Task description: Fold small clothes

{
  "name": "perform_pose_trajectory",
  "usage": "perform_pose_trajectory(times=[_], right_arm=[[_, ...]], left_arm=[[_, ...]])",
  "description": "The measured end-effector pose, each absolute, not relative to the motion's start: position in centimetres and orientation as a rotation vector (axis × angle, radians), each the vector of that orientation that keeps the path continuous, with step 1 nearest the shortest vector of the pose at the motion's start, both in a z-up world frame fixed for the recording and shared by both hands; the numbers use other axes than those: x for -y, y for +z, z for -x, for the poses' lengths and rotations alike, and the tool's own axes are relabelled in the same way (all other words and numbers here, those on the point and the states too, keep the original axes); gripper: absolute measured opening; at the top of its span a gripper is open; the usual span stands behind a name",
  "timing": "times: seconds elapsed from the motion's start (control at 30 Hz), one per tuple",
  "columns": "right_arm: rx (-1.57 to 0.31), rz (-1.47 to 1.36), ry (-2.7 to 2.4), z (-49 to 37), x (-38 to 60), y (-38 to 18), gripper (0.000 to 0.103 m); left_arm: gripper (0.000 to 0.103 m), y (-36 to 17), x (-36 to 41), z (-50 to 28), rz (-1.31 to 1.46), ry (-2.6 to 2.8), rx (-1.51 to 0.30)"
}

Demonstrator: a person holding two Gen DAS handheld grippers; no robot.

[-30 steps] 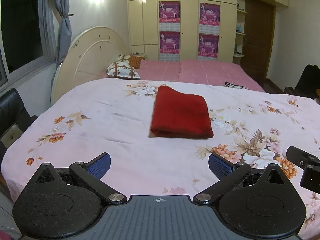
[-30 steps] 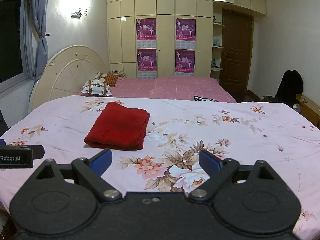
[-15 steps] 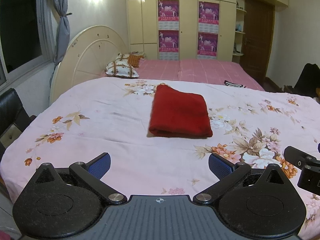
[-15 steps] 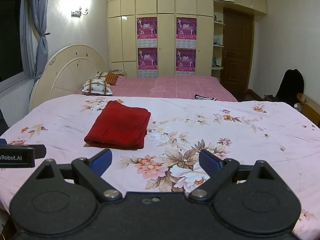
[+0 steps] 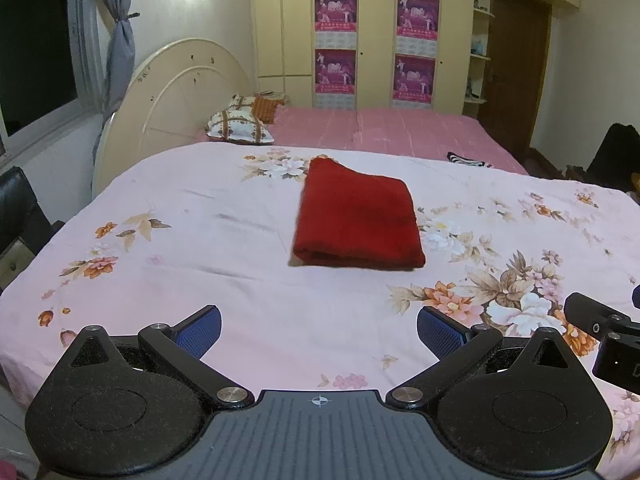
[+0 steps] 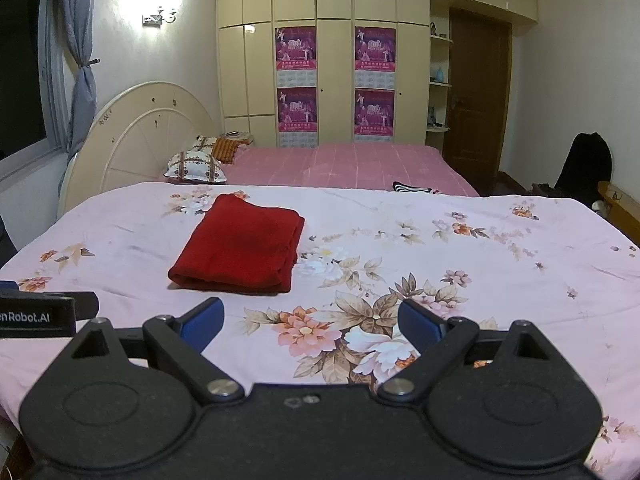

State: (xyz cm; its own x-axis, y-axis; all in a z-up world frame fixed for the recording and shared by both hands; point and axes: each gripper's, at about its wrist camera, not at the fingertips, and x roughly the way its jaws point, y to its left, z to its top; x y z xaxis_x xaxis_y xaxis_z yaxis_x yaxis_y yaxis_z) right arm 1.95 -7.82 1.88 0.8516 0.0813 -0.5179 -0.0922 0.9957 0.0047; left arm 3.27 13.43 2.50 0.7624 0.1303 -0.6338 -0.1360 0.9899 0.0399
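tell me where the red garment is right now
The red garment lies folded on the floral bedspread, centre in the left wrist view, left of centre in the right, ahead of both open grippers.

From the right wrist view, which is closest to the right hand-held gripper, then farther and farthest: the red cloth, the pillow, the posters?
1. Red cloth, folded on the floral sheet, ahead and left of the right hand-held gripper.
2. Pillow, farther back on the left, by the headboard.
3. Posters, farthest, on the wardrobe doors.
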Motion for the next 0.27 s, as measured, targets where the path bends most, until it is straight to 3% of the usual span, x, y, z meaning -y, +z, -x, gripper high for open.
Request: perform_pose_trajectory(times=[0.27], right_arm=[[-0.569, 0.021, 0.092, -3.2, 7.4, 1.1, 0.093]], left_arm=[[0.103, 1.8, -13.3, -4.8, -0.007, 0.126, -0.683]])
